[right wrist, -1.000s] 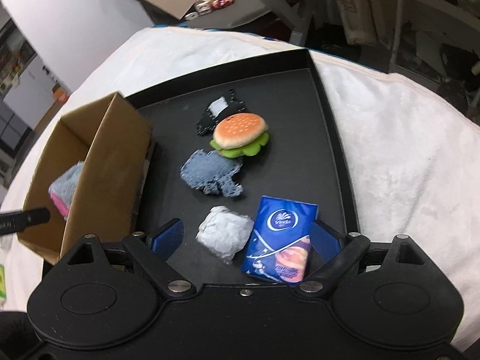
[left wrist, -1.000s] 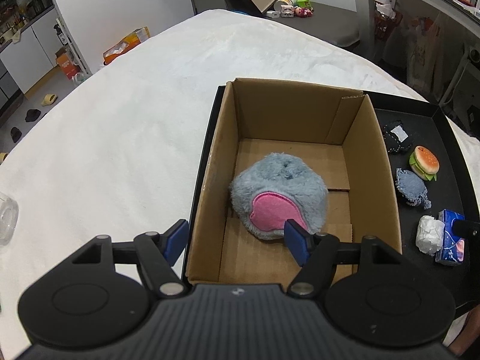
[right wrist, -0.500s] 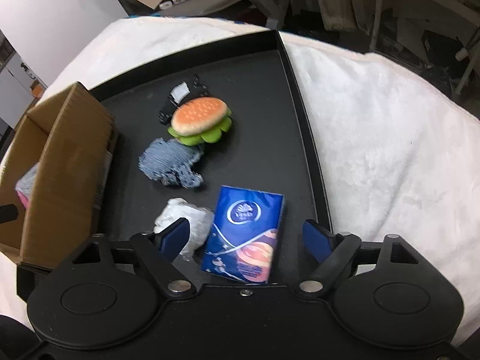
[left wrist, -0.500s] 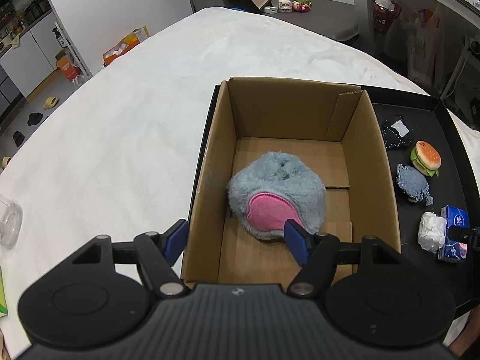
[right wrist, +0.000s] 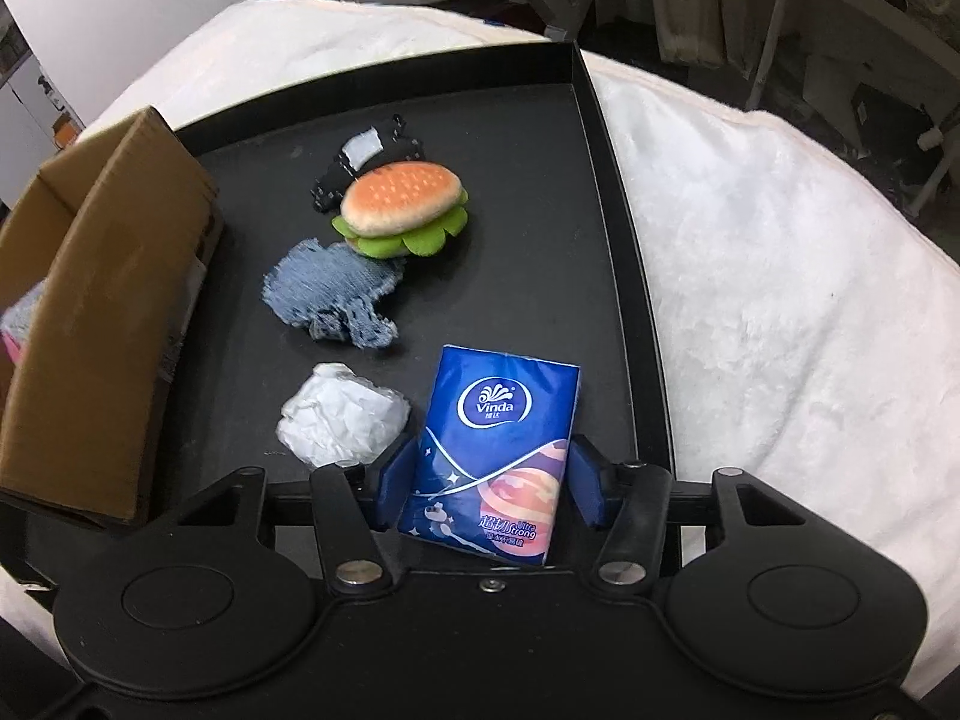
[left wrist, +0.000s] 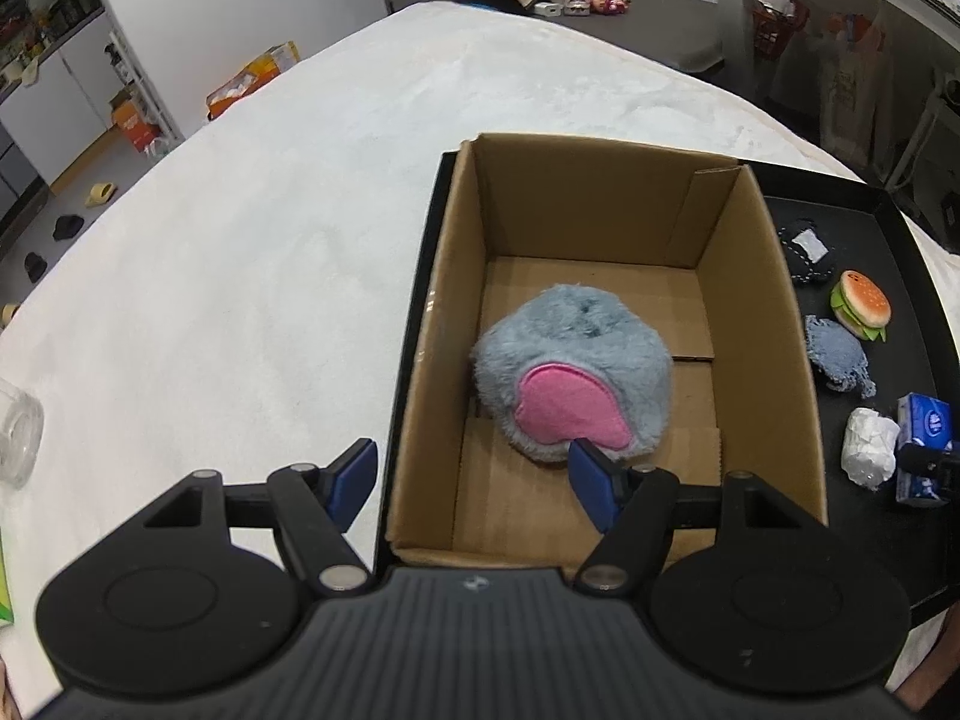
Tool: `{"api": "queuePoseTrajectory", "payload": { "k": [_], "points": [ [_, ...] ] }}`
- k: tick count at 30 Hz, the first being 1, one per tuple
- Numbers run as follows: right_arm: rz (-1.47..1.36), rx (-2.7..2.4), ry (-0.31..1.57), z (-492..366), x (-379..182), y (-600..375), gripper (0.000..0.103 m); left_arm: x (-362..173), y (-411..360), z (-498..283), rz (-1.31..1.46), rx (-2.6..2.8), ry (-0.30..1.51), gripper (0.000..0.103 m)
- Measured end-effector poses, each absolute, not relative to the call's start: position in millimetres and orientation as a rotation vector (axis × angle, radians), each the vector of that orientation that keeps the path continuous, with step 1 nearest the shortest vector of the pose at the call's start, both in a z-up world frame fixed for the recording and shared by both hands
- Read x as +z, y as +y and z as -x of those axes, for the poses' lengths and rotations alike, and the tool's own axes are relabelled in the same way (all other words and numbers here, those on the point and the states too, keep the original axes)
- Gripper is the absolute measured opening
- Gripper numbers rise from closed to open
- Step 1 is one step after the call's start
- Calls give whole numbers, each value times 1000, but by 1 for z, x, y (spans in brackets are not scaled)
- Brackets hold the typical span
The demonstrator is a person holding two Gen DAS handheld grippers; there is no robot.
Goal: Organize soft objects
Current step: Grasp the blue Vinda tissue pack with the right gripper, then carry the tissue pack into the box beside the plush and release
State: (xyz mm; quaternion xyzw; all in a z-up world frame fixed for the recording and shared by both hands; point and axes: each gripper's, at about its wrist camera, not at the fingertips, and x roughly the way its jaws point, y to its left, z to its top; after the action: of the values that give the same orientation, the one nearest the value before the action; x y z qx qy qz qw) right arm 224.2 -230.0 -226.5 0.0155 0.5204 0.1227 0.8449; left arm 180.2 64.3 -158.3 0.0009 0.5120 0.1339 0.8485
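A cardboard box (left wrist: 774, 312) stands on the left of a black tray (right wrist: 618, 192). A grey plush with a pink patch (left wrist: 570, 378) lies inside it. My left gripper (left wrist: 474, 480) is open and empty above the box's near wall. On the tray lie a blue tissue pack (right wrist: 498, 438), a crumpled white wad (right wrist: 342, 414), a blue denim scrap (right wrist: 336, 294), a plush burger (right wrist: 399, 204) and a black-and-white plush (right wrist: 366, 162). My right gripper (right wrist: 489, 492) is shut on the near end of the tissue pack.
The tray sits on a white fuzzy cloth (left wrist: 240, 252). A clear jar (left wrist: 18, 438) stands at the cloth's left edge. The box (right wrist: 102, 300) stands just left of my right gripper. Shelves and clutter lie beyond the table.
My right gripper moved over the tissue pack and its fingers closed onto the pack's sides. My left gripper stayed open and drew back slightly from the box.
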Motion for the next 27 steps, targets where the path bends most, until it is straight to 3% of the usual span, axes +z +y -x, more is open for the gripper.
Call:
{"api": "queuePoseTrajectory", "payload": {
  "k": [27],
  "points": [
    [-47,394,984,-214,-135,-198,53,-139,93,-161,78,311,1066,69]
  ]
}}
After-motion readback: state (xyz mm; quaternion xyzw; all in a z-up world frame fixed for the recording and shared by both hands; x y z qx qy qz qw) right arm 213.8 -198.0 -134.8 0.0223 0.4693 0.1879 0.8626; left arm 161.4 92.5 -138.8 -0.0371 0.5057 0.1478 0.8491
